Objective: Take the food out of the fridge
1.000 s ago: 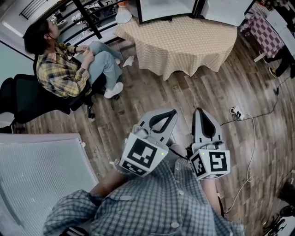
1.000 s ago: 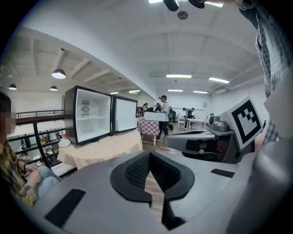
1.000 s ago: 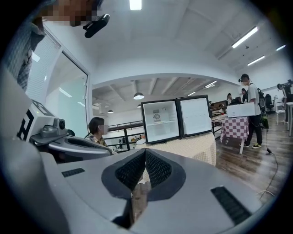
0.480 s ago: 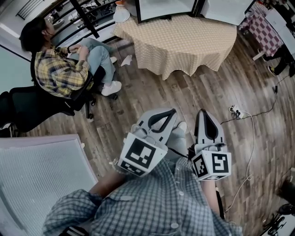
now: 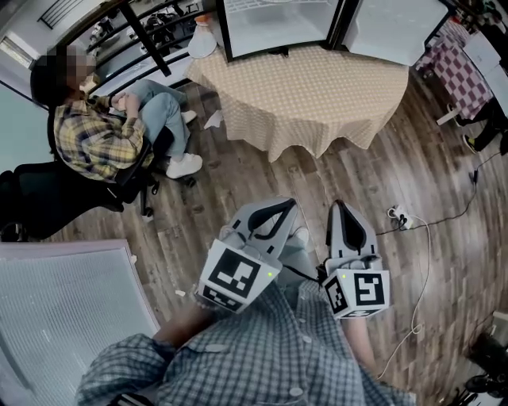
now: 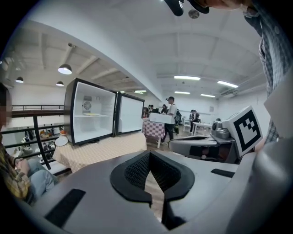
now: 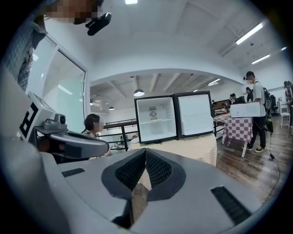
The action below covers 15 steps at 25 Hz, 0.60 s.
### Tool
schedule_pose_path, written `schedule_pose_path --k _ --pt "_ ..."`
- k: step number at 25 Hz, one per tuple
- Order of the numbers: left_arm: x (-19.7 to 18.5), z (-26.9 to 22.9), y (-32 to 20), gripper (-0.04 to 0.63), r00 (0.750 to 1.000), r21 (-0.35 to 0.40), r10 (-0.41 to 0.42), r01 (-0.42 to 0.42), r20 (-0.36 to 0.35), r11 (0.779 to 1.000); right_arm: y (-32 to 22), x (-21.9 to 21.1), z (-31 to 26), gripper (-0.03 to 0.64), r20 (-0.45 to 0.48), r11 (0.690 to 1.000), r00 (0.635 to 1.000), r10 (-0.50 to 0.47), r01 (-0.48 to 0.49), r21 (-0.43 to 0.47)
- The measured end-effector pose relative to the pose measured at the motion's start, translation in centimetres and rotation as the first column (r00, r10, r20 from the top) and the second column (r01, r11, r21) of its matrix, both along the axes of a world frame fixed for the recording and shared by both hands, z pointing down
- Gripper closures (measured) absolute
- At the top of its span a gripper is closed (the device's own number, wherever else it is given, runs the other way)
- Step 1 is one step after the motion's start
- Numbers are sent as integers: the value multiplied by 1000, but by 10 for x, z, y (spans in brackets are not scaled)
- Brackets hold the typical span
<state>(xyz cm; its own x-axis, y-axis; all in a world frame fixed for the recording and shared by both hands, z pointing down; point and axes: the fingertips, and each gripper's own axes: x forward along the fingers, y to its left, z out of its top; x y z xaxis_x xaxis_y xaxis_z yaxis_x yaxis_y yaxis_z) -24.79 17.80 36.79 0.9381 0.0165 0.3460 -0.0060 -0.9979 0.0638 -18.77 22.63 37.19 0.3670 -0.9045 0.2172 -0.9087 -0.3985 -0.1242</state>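
Note:
A small black fridge [image 5: 274, 24] stands on a round table with a beige chequered cloth [image 5: 309, 87]. Its left compartment [image 6: 94, 116] shows a white inside with a shelf; a flat pale item [image 6: 91, 114] lies there, too small to name. The right half [image 7: 194, 114] is a plain white panel. My left gripper [image 5: 290, 208] and right gripper [image 5: 343, 208] hang side by side over the wooden floor, well short of the table, pointing at it. Both are shut with nothing between the jaws.
A person sits on a black office chair [image 5: 95, 135] left of the table. A white mesh-topped surface [image 5: 63, 317] fills the lower left. A power strip with cable [image 5: 397, 214] lies on the floor at right. Further right, someone carries a white box [image 7: 254, 109] near a chequered table [image 5: 452, 63].
Both grippers have moved forward with me towards the table, and more of the fridge shows at the top of the head view. The jaws stayed shut.

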Motion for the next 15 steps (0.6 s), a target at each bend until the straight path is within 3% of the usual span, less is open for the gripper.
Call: schedule_pose_path --k 5,15 --pt "56 -4 -3 589 999 -27 -41 41 -3 999 0 57 -7 607 -65 999 997 -33 31 -32" --pt "147 -15 4 589 994 -10 -105 105 5 994 -1 154 -13 607 -55 995 994 -97 97 4"
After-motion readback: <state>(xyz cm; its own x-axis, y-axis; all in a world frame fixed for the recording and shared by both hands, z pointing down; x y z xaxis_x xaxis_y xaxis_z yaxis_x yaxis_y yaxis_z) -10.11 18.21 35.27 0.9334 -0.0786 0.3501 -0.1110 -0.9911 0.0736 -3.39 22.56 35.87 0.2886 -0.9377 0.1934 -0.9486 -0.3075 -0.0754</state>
